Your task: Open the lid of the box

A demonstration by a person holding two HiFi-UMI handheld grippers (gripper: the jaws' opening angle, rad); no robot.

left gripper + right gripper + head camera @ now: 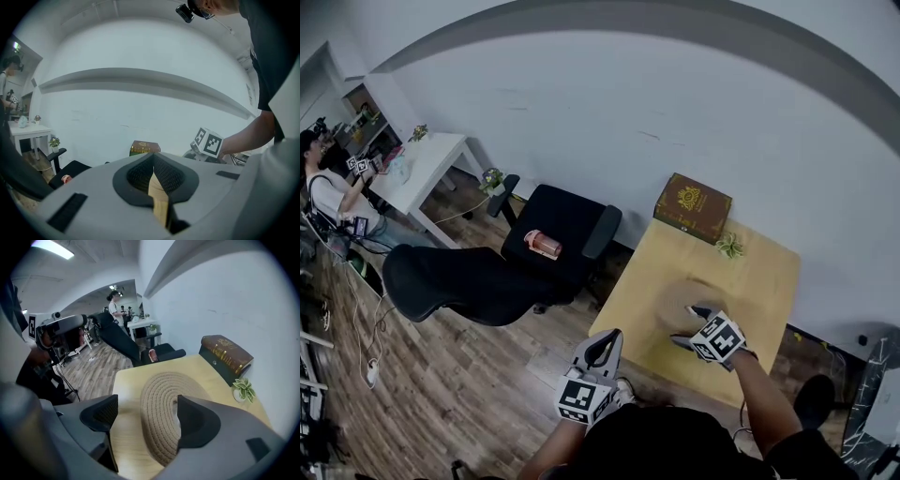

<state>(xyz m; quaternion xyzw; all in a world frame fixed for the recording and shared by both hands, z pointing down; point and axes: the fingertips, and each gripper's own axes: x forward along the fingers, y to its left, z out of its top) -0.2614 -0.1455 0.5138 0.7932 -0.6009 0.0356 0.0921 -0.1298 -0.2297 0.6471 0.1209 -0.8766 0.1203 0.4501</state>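
Presently, item by item.

Right tool: jaws stand apart and grip nothing. Through the gap I see only the round woven mat, lying flat on the tabletop.

Left tool: jaws together, empty, held off the near left edge of the tabletop.

Box: at the far end of the tabletop, close to the wall. It is well apart from both tools, with the mat between it and my right tool. From that tool it lies ahead and off to the right. Its long axis runs along the wall, so one long side faces me. My right hand is the nearer of the two, and I judge the reach is its to make.

Lid: down and slightly domed. It is brown with a gold emblem at its centre and gold trim along the edge. The body below is darker.

Clasp: a small round fitting on the long face turned toward me, which I take for the opening side.

Plant: a small potted sprig just beside the box's nearer right corner. It could be knocked on the way in.
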